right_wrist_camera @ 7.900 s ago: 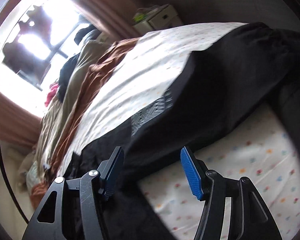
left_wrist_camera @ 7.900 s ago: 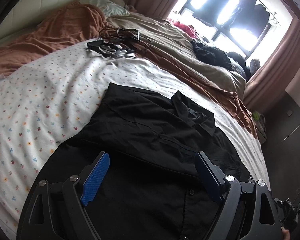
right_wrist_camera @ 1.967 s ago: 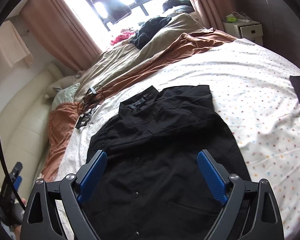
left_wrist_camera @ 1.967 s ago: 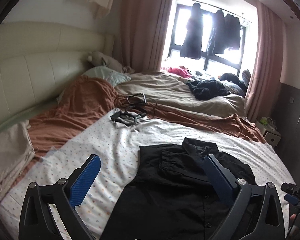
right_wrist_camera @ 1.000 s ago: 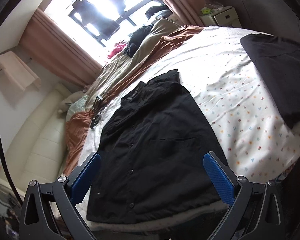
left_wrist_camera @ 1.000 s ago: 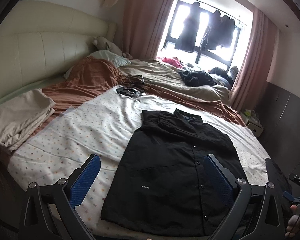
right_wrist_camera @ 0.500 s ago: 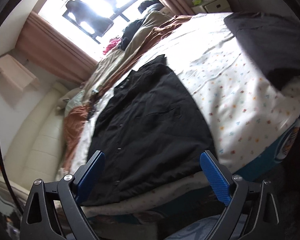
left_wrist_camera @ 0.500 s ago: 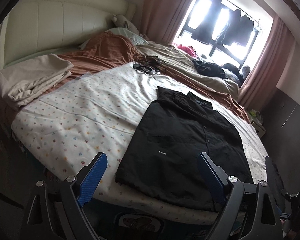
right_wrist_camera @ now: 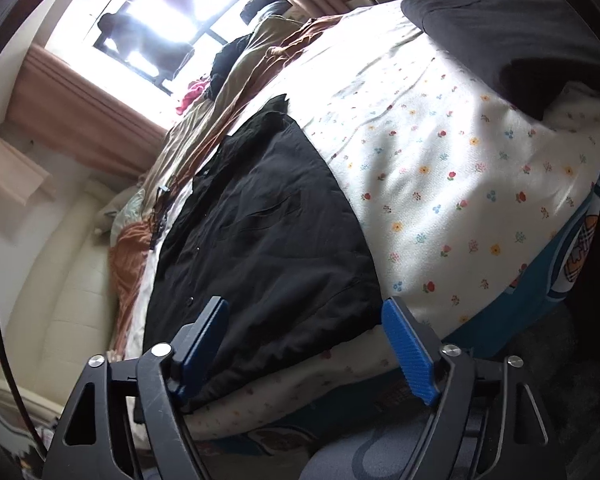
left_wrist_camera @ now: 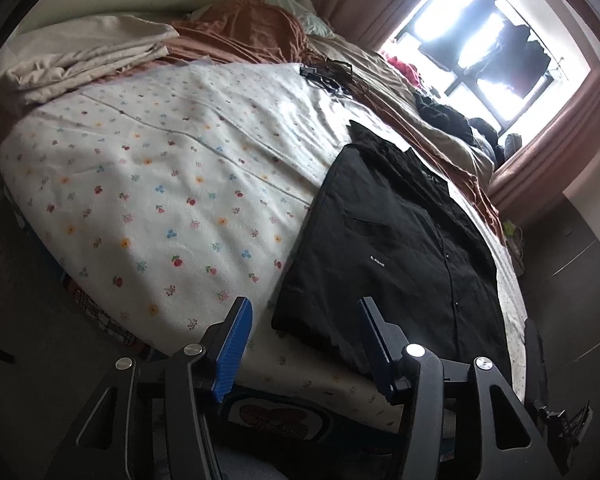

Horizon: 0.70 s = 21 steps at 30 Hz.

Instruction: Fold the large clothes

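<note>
On the left, the left tool (left_wrist_camera: pixel 306 344) hangs low off the near edge of the bed (left_wrist_camera: pixel 148 200), its blue pads well apart and holding nothing; between them shows the near left corner of the black shirt (left_wrist_camera: pixel 396 252), just beyond the pad tips. The shirt lies flat and buttoned on the flower-print sheet, sleeves apparently folded in, its long axis running from the hem at the near edge straight away to the collar at the far end, toward the window. On the right, the right tool (right_wrist_camera: pixel 306 350) is likewise spread wide and empty, and it brackets the hem's near right corner (right_wrist_camera: pixel 364 300). Each tool sits nearest its own hem corner, so the likely next move is a pinch at both corners and a carry along that long axis toward the collar.
</note>
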Available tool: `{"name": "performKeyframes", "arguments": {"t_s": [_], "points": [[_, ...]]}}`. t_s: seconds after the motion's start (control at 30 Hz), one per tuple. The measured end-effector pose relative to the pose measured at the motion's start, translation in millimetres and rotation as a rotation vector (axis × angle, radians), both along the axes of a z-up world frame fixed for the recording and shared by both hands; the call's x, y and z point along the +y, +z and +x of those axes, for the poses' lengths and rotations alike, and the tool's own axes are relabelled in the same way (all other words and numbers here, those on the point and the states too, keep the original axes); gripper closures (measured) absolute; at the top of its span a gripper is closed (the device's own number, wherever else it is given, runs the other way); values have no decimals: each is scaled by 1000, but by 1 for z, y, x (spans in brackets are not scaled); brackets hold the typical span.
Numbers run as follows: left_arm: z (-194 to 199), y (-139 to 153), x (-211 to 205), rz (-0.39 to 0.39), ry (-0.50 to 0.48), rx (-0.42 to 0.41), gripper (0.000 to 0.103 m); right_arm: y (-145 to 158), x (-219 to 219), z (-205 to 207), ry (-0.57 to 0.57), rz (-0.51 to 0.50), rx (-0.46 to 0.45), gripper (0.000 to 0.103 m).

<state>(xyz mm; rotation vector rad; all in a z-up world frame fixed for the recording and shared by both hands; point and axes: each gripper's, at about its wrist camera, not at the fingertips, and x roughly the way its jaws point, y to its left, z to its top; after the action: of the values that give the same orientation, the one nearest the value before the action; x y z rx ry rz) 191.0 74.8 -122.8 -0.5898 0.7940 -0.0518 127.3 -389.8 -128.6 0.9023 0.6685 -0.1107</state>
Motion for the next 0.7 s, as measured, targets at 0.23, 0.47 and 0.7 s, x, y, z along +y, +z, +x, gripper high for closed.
{"name": "performKeyframes", "arguments": {"t_s": [0.23, 0.47, 0.7], "points": [[17, -9, -3, -18, -9, 42, 47, -10, -8, 9, -14, 31, -2, 28], [35, -30, -1, -87, -11, 130, 47, -19, -12, 20, -14, 65, 7, 28], [44, -33, -2, -98, -18, 135, 48, -40, -26, 29, -34, 177, 24, 34]]}}
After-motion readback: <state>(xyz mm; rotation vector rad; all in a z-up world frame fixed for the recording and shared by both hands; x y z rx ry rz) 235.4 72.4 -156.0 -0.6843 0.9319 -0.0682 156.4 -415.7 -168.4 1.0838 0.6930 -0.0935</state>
